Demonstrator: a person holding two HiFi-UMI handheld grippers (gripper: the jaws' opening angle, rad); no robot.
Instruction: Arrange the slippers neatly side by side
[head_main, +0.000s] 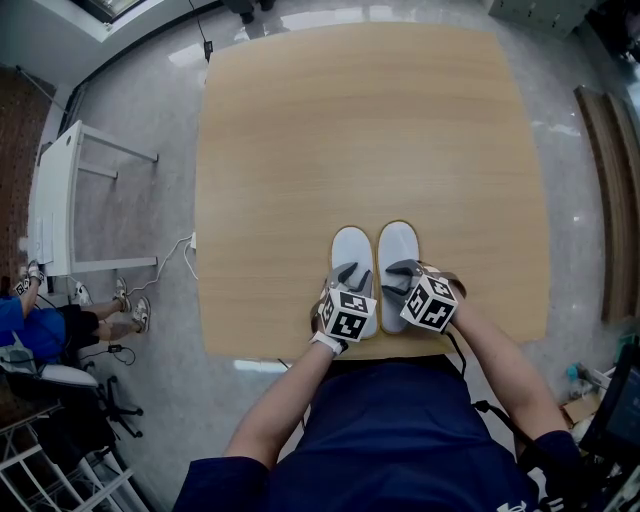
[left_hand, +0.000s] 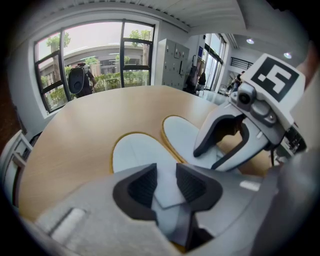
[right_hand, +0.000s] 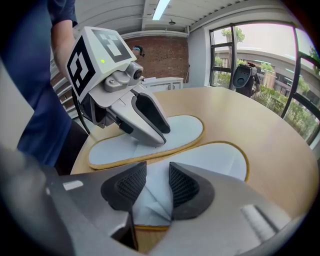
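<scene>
Counter (head_main: 350, 130): pale wood, wide, bare over most of its top.
Left slipper (head_main: 351, 250): white with a yellow rim, flat on the counter close to the near edge, toe pointing away from the person.
Right slipper (head_main: 398, 245): same make, flat just beside the left slipper, parallel to it, toes about level; whether the two rims touch, not clear.
Left claw (left_hand: 166, 185): angled down over the heel half of the left slipper; jaws set apart, dark ribbed pads facing each other with the slipper's white upper showing in the gap, no squeeze on it visible.
Right claw (right_hand: 157, 187): angled down over the heel half of the right slipper; jaws wide, the creased white fabric of that slipper showing between the pads, pads not pressing on it.
Claw spacing: close side by side, one over each slipper, each visible in the other's gripper view.
Marker cubes (head_main: 349, 313): black-and-white squares, one on each claw, above the counter's near edge.
Floor (head_main: 150, 110): grey and glossy around the counter.
White table (head_main: 55, 200): off to the left on the floor, well apart from the counter.
</scene>
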